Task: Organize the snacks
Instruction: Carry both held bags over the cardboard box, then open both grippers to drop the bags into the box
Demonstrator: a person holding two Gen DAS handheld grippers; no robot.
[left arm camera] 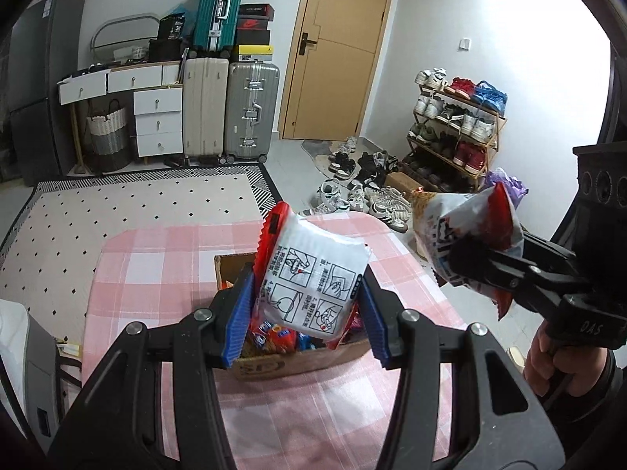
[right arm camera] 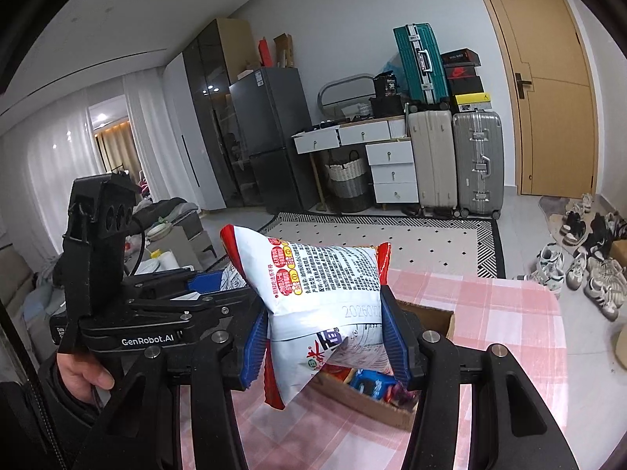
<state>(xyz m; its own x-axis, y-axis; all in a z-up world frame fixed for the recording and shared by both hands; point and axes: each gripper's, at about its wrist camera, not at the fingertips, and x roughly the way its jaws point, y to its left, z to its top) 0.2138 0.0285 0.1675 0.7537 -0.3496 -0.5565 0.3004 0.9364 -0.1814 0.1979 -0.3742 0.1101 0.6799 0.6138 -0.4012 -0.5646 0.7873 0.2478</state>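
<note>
My left gripper (left arm camera: 303, 313) is shut on a white and red snack packet (left arm camera: 313, 274) and holds it above a cardboard box (left arm camera: 298, 364) of snacks on the pink checked table (left arm camera: 156, 274). My right gripper (right arm camera: 323, 337) is shut on a bigger white and red snack bag (right arm camera: 325, 286), held in the air over the box (right arm camera: 376, 407). In the left wrist view the right gripper (left arm camera: 482, 274) and its bag (left arm camera: 470, 231) hang to the right of the box. In the right wrist view the left gripper (right arm camera: 211, 286) is at the left.
Several more snack packs (left arm camera: 274, 337) lie in the box. Beyond the table are a dotted rug (left arm camera: 137, 211), suitcases (left arm camera: 231, 109), a white drawer unit (left arm camera: 156, 117), a door (left arm camera: 337, 51) and a shoe rack (left arm camera: 454, 125) with shoes on the floor.
</note>
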